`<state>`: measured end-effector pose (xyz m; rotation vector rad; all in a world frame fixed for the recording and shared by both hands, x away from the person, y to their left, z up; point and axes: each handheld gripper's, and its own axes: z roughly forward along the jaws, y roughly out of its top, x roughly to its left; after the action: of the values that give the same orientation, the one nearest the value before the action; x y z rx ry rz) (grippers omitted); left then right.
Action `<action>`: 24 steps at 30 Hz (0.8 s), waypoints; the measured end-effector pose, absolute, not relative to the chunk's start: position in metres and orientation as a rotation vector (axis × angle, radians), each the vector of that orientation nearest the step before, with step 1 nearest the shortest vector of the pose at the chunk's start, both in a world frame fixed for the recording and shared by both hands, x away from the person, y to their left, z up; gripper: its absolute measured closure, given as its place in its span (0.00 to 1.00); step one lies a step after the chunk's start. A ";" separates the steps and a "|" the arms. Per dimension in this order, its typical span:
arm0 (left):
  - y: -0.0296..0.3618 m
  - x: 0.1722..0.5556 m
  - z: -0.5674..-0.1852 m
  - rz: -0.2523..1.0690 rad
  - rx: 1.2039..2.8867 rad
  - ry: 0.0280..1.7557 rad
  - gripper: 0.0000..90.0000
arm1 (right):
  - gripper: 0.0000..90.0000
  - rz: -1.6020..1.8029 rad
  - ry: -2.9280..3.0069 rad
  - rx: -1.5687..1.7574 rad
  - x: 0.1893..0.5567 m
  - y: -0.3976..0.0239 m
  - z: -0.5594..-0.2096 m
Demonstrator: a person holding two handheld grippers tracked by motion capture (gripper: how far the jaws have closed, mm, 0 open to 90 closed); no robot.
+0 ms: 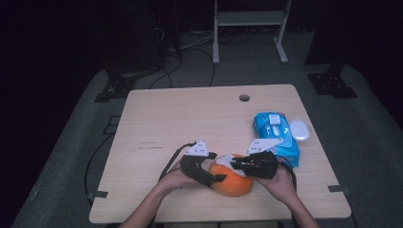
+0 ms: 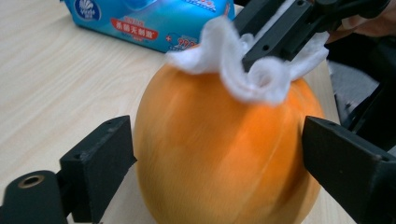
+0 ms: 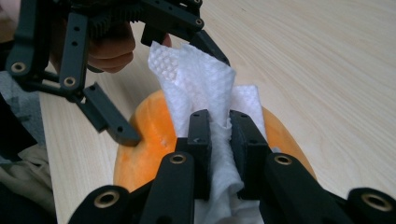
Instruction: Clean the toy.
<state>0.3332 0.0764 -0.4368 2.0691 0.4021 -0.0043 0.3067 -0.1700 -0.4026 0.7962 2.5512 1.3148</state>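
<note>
A round orange fruit (image 1: 233,183) sits near the front edge of the wooden table (image 1: 166,118). My left gripper (image 1: 216,166) straddles the fruit (image 2: 219,186) from its left side; the fruit is blurred between the two sharp jaws and I read the jaws as open. My right gripper (image 1: 234,165) comes in from the right, shut on a crumpled white wipe (image 3: 196,79) that lies on top of the fruit (image 3: 149,154). In the left gripper view the wipe (image 2: 233,70) drapes over the fruit's crown under the right gripper (image 2: 280,32).
A blue pack of wet wipes (image 1: 275,133) lies to the right, just behind the fruit, with a white oval lid (image 1: 299,129) beside it. A cable hole (image 1: 244,98) sits near the table's far edge. A metal stand is on the floor beyond.
</note>
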 end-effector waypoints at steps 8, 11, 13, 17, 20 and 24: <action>0.070 0.323 -0.435 0.100 2.123 0.327 0.34 | 0.87 1.277 2.551 0.771 0.307 -0.159 -0.393; 0.066 0.319 -0.434 0.128 2.149 0.290 0.34 | 0.87 1.260 2.578 0.707 0.308 -0.136 -0.389; 0.068 0.318 -0.434 0.141 2.163 0.293 0.34 | 0.87 1.214 2.594 0.691 0.313 -0.123 -0.390; 0.071 0.321 -0.438 0.114 2.138 0.306 0.35 | 0.87 1.200 2.600 0.747 0.323 -0.130 -0.394; 0.071 0.322 -0.439 0.112 2.134 0.305 0.34 | 0.87 1.204 2.558 0.809 0.325 -0.150 -0.394; 0.072 0.324 -0.433 0.074 2.096 0.334 0.25 | 0.87 1.226 2.532 0.897 0.324 -0.176 -0.397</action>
<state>0.3243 0.0720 -0.4327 2.0963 0.3335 0.0740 0.3237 -0.1758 -0.3971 0.8966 2.5318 1.2262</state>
